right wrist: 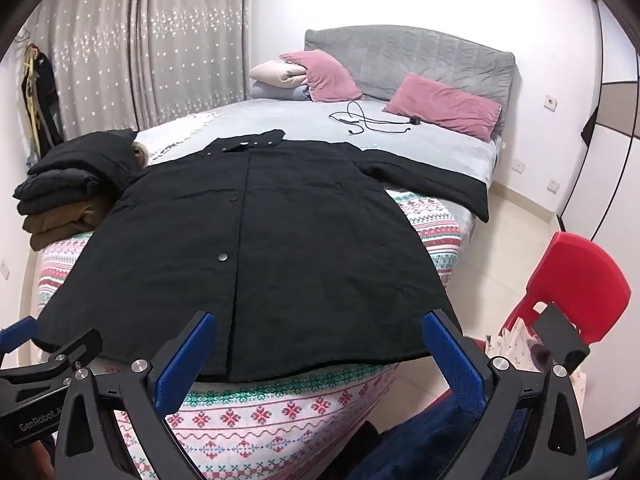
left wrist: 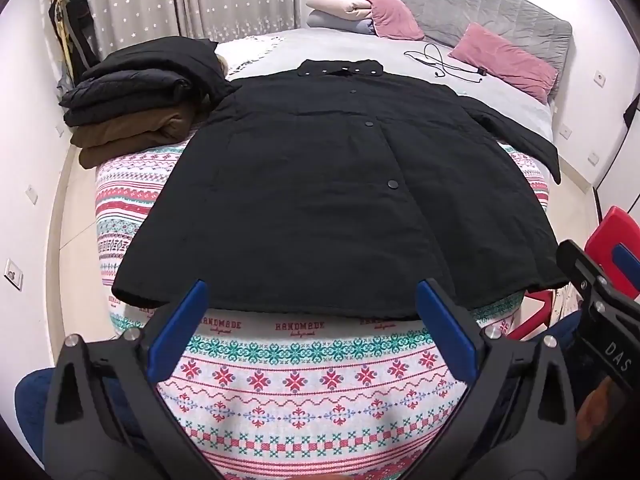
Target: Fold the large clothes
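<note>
A black coat (left wrist: 340,184) lies spread flat on the bed (left wrist: 320,380). The left gripper (left wrist: 312,304) and right gripper (right wrist: 320,336) hover above its hem, jaws wide apart, empty.

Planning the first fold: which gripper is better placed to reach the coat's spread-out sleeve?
Likely right. The sleeve stretches toward the bed's right edge, and the open right gripper hovers over the black coat's right hem; the open left gripper sits further left.

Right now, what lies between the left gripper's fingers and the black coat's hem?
Only a bare strip of the patterned knit blanket; the open left gripper hovers short of the black buttoned coat, seen in the left wrist view.
</note>
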Tool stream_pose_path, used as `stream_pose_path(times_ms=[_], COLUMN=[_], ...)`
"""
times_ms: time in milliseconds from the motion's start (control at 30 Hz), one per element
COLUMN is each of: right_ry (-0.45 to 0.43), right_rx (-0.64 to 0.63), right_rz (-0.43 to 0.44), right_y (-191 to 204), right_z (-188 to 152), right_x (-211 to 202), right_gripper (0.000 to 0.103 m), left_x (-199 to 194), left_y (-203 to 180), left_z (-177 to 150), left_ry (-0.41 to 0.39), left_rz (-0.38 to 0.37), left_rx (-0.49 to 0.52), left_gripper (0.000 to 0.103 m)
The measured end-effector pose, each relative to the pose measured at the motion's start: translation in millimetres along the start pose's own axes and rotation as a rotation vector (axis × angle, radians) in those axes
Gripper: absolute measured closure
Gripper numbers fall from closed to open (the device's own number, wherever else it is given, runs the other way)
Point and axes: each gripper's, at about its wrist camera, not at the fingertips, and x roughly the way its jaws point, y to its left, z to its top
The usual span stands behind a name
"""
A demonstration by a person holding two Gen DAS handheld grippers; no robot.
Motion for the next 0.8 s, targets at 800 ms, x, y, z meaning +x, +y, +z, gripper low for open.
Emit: stream_pose_path(times_ms=[800], right_ry=[0.007], right_rx=[-0.007], right_rz=[0.008], right_y=[1], right_z=[-2], right_x=[9], right_gripper=[0.000], left_x=[4], left_y=[0], left_z=[-11], left_ry=[0.023], left_rz=[0.002], left_rx=[-0.018], left_gripper=[0.000])
